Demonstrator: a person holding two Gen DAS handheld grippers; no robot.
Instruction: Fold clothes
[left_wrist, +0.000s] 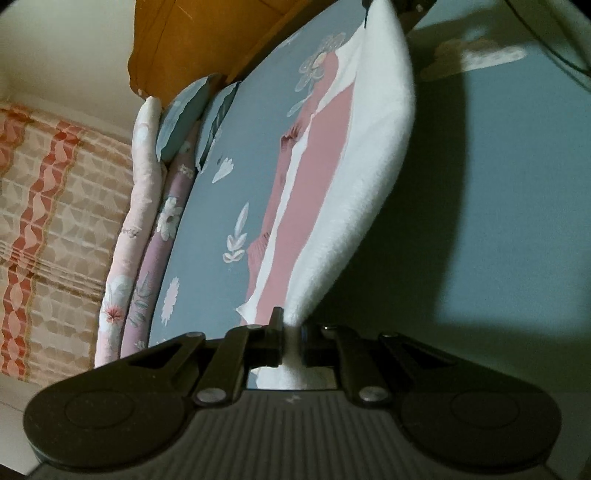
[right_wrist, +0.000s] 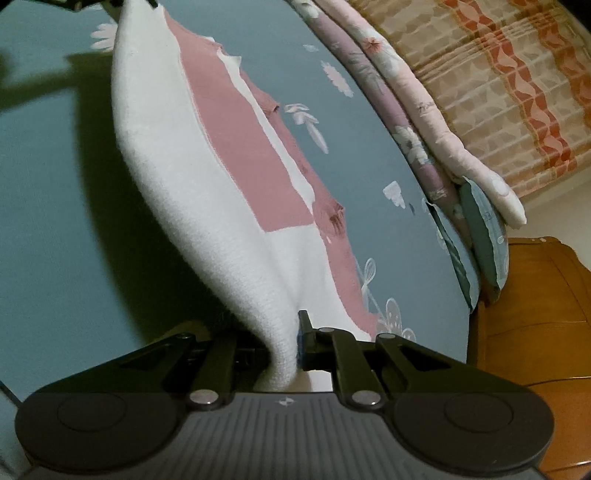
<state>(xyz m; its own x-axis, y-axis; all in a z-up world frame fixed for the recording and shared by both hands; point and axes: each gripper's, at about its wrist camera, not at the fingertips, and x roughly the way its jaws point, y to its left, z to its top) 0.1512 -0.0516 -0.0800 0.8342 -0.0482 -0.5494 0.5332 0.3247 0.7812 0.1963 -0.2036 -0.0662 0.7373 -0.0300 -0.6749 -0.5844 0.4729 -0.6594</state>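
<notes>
A white and pink knit garment (left_wrist: 354, 177) is held up over a blue flowered bed sheet (left_wrist: 229, 229), stretched between my two grippers. My left gripper (left_wrist: 293, 332) is shut on one end of its white folded edge. My right gripper (right_wrist: 284, 339) is shut on the other end of the garment (right_wrist: 207, 166). The white fold hangs in a curve and casts a dark shadow on the sheet (right_wrist: 44, 221). The pink part lies lower, toward the sheet. The far gripper shows at the top edge of each view, the right one (left_wrist: 406, 11) and the left one (right_wrist: 110, 3).
Rolled floral quilts (left_wrist: 140, 229) lie along the bed's far side, also in the right wrist view (right_wrist: 424, 110). Two blue pillows (left_wrist: 184, 114) lean against a wooden headboard (left_wrist: 192, 44). An orange patterned curtain (right_wrist: 498, 92) hangs beyond. A wooden cabinet (right_wrist: 535, 314) stands by the bed.
</notes>
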